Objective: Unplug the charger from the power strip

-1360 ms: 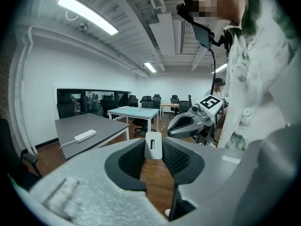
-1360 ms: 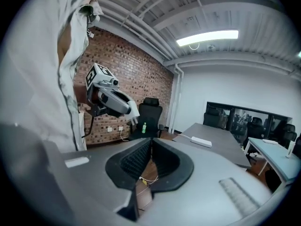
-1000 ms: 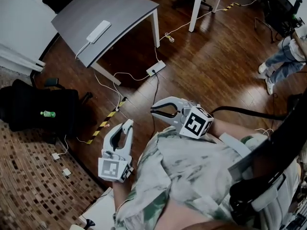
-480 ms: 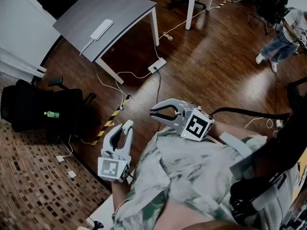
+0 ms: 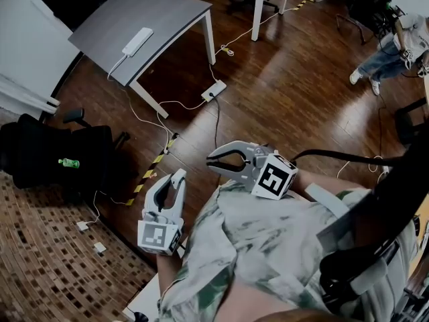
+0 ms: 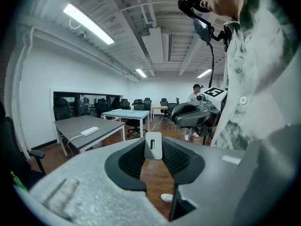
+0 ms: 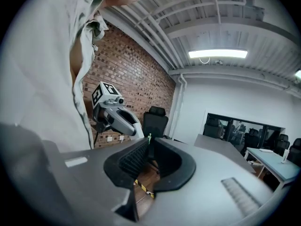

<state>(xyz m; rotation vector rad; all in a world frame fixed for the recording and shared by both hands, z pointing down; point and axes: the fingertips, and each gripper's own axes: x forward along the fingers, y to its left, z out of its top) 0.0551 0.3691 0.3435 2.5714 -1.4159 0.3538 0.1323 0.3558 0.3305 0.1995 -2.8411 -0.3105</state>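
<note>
Dark wood floor (image 5: 288, 92) runs the length of an office, and from the head view both claws hang low in front of the person's patterned shirt. The left claw (image 5: 171, 180) has its jaws standing well apart with only floor showing between them. The right claw (image 5: 212, 161) sits just beside it. Its curved jaws draw close at the tips but do not meet, and it holds nothing. Well ahead of both claws, a white socket box (image 5: 214, 90) lies on the floor with a black lead (image 5: 216, 123) running into it. Farther ahead and to the left stands a grey desk (image 5: 167, 19) with a long white power strip (image 5: 137, 41) on top. I cannot pick out a charger on either one. A black chair (image 5: 53, 153) carrying a small green bottle (image 5: 67, 162) stands off to the left claw's left.

The left gripper view shows the jaws parted over bare floor. A small white piece (image 6: 153, 146) with a dark slot shows at their tips, and I cannot tell whether it belongs to the claw. The desk and strip lie ahead to the left, and the right claw hangs ahead to the right.

The right gripper view faces a brick wall (image 7: 127, 79). Its jaws leave a narrow gap at the tips and clasp nothing. The left claw is ahead to the left, and the chair stands straight ahead.
</note>
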